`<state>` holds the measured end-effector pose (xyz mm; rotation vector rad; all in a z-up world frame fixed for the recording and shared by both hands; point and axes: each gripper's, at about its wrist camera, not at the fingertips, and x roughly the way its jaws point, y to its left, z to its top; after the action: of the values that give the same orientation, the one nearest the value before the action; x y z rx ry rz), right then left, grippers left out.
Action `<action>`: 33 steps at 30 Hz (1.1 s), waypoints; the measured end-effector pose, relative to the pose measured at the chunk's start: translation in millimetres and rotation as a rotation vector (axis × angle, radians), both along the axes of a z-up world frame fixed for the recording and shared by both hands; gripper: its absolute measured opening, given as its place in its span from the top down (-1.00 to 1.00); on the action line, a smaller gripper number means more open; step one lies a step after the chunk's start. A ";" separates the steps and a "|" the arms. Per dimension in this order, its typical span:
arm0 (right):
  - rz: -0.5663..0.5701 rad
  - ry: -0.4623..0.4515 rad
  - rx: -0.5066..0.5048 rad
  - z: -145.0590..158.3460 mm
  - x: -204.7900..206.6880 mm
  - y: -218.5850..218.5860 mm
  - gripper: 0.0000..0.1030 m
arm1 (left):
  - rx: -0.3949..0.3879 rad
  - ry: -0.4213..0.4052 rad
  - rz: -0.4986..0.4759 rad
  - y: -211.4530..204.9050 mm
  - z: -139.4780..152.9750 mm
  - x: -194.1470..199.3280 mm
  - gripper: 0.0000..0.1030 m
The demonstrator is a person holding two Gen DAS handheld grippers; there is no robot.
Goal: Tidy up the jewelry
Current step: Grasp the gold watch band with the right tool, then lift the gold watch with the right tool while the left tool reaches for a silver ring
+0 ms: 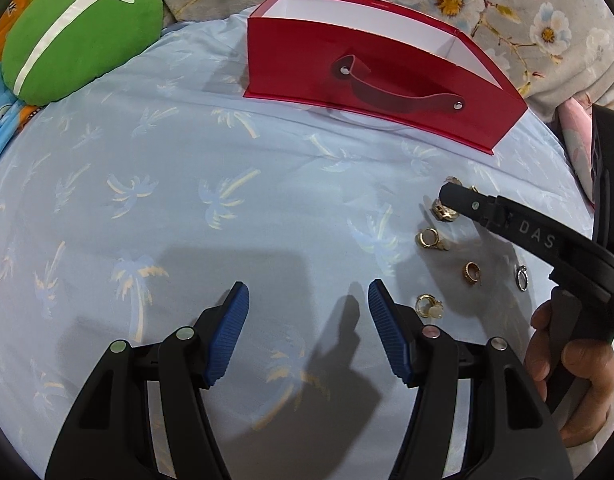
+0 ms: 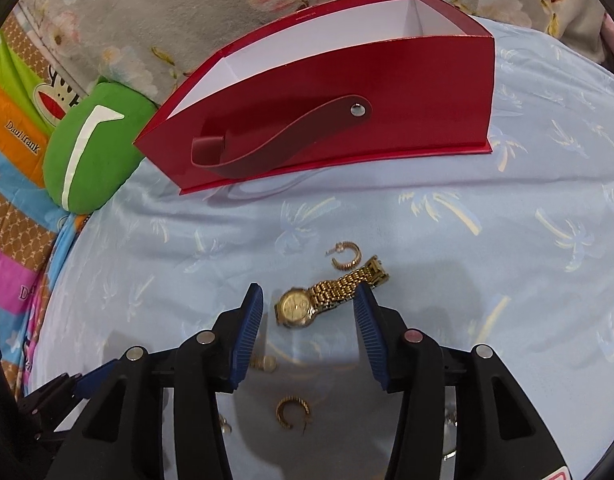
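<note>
target: gold watch (image 2: 303, 307), dial between right hand-held gripper (image 2: 309, 312) fingers, spread, empty
axis: strap runs up-right, toward right finger
left hand-held gripper (image 1: 308, 320): spread, farther

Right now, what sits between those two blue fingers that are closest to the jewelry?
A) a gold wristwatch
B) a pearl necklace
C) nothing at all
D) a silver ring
A: in the right wrist view, the gold wristwatch lies on the blue sheet between the open fingers of the right gripper, its band reaching the right-hand finger.
</note>
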<state>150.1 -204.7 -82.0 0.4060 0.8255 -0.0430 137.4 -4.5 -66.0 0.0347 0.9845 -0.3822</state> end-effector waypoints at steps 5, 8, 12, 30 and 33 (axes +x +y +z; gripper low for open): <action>-0.003 0.012 -0.096 0.3 6.1 7.4 0.48 | -0.001 -0.004 0.012 3.4 0.9 4.4 -0.16; -0.002 0.010 -0.050 -1.1 7.1 2.0 0.57 | -0.006 -0.003 0.019 4.6 1.3 7.1 -0.16; -0.010 0.003 -0.023 0.1 5.9 -3.0 0.73 | -0.010 -0.003 0.022 5.4 2.3 8.5 -0.16; -0.109 0.025 0.025 -1.7 29.7 -4.3 0.48 | -0.014 0.002 0.021 2.7 2.0 9.4 -0.16; -0.122 0.024 -0.001 -1.3 34.3 0.2 0.49 | -0.014 0.004 0.023 2.4 1.0 10.2 -0.16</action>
<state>184.4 -204.5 -83.3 0.4552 0.8233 -0.1623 147.6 -2.1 -65.0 0.0096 0.9850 -0.3678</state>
